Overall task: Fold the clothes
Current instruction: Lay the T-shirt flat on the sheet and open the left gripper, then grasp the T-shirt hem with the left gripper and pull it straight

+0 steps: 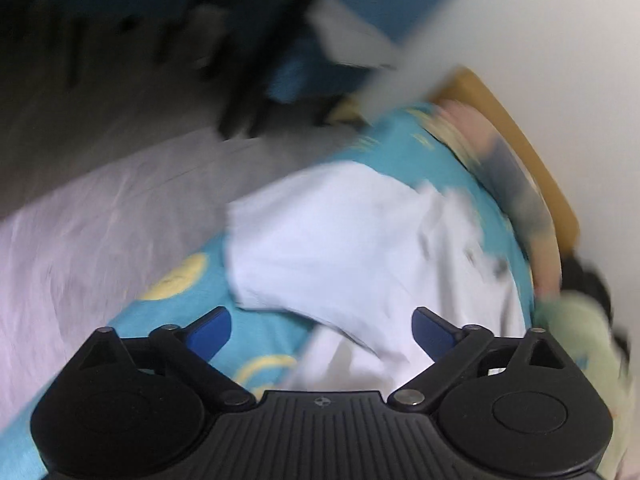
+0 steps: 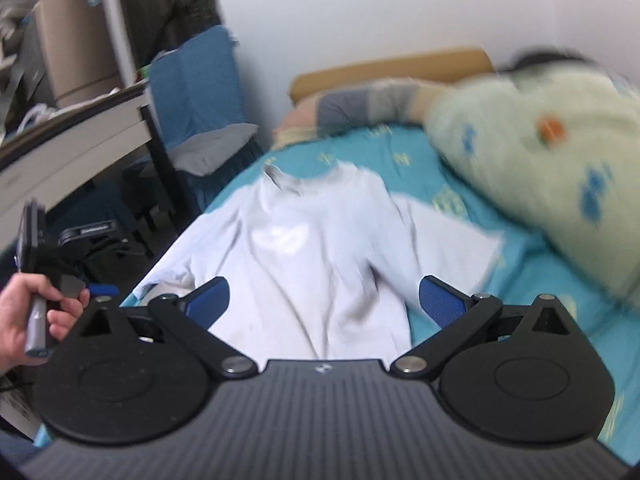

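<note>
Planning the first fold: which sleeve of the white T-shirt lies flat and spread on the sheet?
The sleeve toward the pale green quilt lies spread flat on the turquoise sheet. The other sleeve sits at the bed's edge.

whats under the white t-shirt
The white t-shirt lies spread on a turquoise bedsheet with yellow prints. Whatever is beneath the shirt's middle is covered.

Bare teal bed (image 2: 520, 272) lies open right of the white shirt (image 2: 304, 248); a green quilt (image 2: 560, 184) crowds the far right, a desk (image 2: 80, 136) the left.
</note>
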Demonstrator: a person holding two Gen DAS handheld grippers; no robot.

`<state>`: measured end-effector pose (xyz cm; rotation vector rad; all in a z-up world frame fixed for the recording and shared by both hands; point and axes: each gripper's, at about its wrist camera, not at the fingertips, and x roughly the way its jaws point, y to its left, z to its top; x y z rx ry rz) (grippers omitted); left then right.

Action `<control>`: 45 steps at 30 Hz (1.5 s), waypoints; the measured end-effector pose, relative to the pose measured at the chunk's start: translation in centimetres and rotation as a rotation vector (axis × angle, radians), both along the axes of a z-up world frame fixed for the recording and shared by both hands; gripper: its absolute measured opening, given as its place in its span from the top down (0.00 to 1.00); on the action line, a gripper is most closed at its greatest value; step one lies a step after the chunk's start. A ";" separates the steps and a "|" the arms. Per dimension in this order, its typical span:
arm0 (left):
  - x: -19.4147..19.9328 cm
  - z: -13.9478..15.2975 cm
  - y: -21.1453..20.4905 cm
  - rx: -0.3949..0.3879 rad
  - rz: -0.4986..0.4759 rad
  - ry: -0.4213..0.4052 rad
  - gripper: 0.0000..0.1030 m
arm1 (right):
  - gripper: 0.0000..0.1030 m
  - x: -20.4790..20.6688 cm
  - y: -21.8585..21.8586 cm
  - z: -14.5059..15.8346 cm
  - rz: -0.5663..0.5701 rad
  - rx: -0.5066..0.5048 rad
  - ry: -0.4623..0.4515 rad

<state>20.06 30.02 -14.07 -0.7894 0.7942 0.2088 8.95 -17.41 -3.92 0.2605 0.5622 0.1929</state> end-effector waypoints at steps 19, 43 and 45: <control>8.8 -0.1 4.8 0.250 0.136 -0.087 0.95 | 0.00 5.5 -2.0 -4.5 -0.115 0.014 0.074; -9.6 4.8 -3.3 0.109 -0.388 0.337 0.33 | 0.00 3.6 -3.7 -4.0 -0.181 0.013 -0.006; -11.2 4.1 -4.0 0.072 -0.468 0.406 0.34 | 0.00 2.3 -4.1 -3.8 -0.185 0.010 -0.010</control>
